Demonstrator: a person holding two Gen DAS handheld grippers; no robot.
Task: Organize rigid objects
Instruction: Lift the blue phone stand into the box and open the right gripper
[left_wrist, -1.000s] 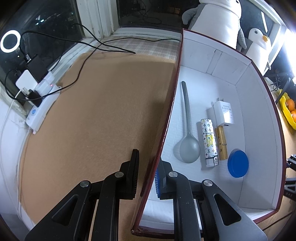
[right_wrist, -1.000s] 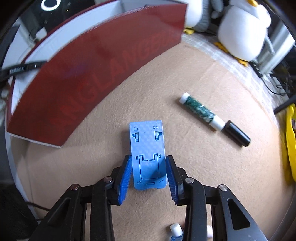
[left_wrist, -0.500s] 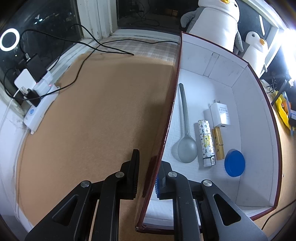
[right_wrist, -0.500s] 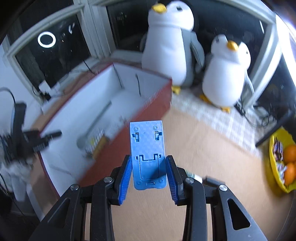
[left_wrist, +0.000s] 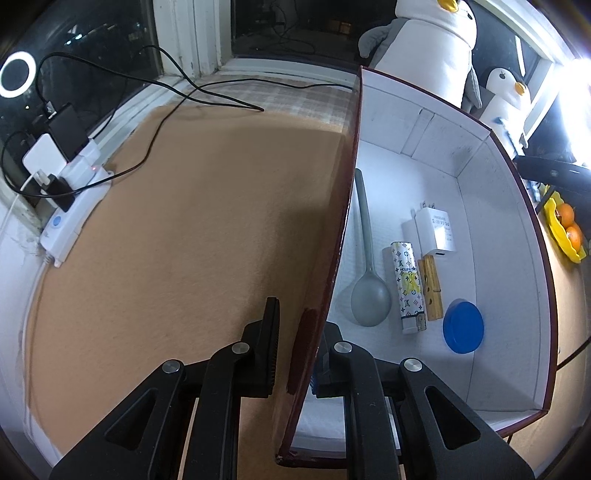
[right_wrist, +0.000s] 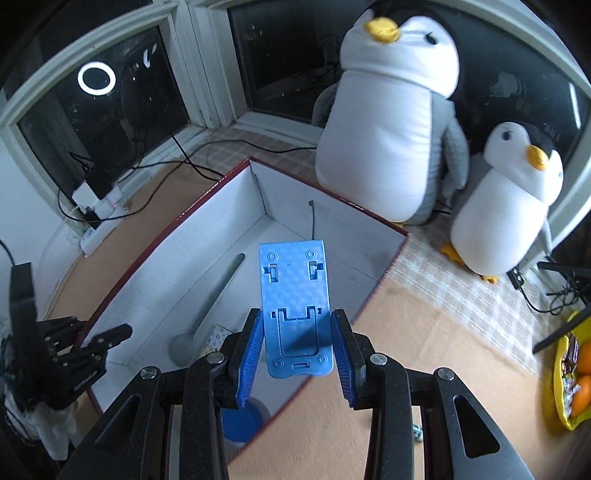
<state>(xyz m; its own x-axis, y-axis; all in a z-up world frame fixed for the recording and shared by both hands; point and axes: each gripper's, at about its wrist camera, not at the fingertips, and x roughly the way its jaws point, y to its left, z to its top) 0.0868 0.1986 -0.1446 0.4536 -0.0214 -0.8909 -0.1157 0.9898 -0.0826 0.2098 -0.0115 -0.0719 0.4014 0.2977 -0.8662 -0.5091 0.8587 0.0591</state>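
A large box (left_wrist: 495, 229), dark red outside and white inside, stands on the tan mat. Inside lie a grey spoon (left_wrist: 369, 295), a patterned lighter (left_wrist: 406, 284), a wooden clothespin (left_wrist: 432, 288), a white charger (left_wrist: 437, 232) and a blue lid (left_wrist: 463, 326). My left gripper (left_wrist: 295, 354) is shut on the box's near left wall, one finger on each side. My right gripper (right_wrist: 297, 347) is shut on a flat blue phone stand (right_wrist: 295, 302) and holds it in the air over the box (right_wrist: 332, 195). The left gripper (right_wrist: 110, 336) shows at the box's left wall.
Two plush penguins (right_wrist: 388, 129) (right_wrist: 506, 199) stand behind the box. A power strip (left_wrist: 70, 218) with plugs and cables lies at the left mat edge. A yellow bowl of oranges (right_wrist: 569, 384) sits at the right. Tan mat lies on both sides of the box.
My right gripper has lifted the blue stand off the mat and carried it up and over the box's right wall. The left gripper has kept its hold on the wall.
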